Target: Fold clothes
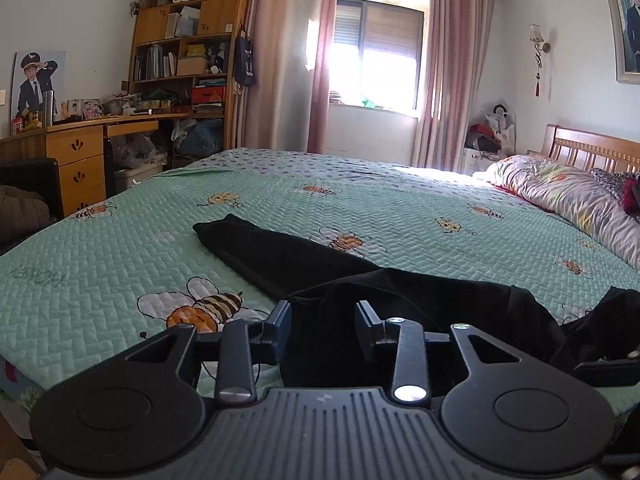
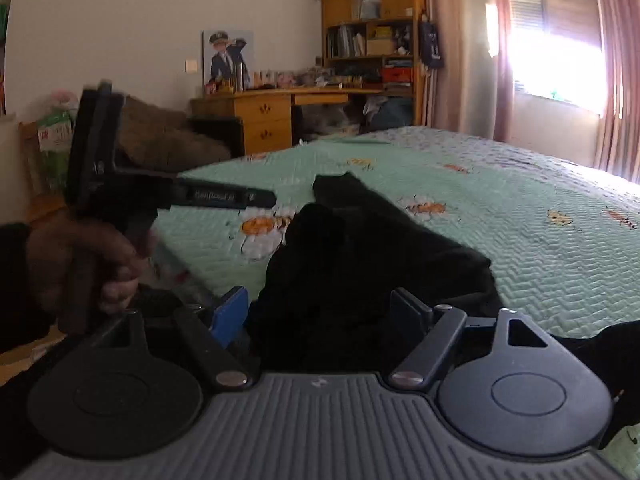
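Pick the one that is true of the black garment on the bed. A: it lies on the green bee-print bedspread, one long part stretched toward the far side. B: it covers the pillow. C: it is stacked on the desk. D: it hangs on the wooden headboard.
A: the black garment lies on the green bedspread, one long part reaching away toward the window side.

The left tongs point slightly downward, their two fingers partly apart, with dark cloth lying between them but not pinched. The right tongs stand wider apart and also point slightly downward. In the right wrist view, the person's left hand grips the handle of the left tongs.
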A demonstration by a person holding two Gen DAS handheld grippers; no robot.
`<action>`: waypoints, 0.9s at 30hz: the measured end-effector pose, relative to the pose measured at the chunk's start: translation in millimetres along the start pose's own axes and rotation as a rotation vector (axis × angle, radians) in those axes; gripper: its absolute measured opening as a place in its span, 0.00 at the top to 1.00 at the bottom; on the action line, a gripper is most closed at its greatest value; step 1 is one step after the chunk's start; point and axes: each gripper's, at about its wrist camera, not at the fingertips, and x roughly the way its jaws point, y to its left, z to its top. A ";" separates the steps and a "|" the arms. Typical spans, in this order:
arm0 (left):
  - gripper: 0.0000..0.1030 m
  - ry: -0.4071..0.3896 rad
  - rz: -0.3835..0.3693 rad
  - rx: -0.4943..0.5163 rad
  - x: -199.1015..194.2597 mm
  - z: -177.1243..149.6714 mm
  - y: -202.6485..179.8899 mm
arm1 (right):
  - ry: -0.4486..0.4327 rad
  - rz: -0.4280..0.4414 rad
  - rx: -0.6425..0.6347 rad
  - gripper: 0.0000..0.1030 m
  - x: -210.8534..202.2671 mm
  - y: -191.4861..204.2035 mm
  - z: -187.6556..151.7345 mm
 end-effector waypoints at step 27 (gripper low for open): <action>0.22 0.071 0.122 0.563 40.3 -27.5 -71.7 | 0.053 -0.250 0.118 0.70 -9.8 -31.3 -37.2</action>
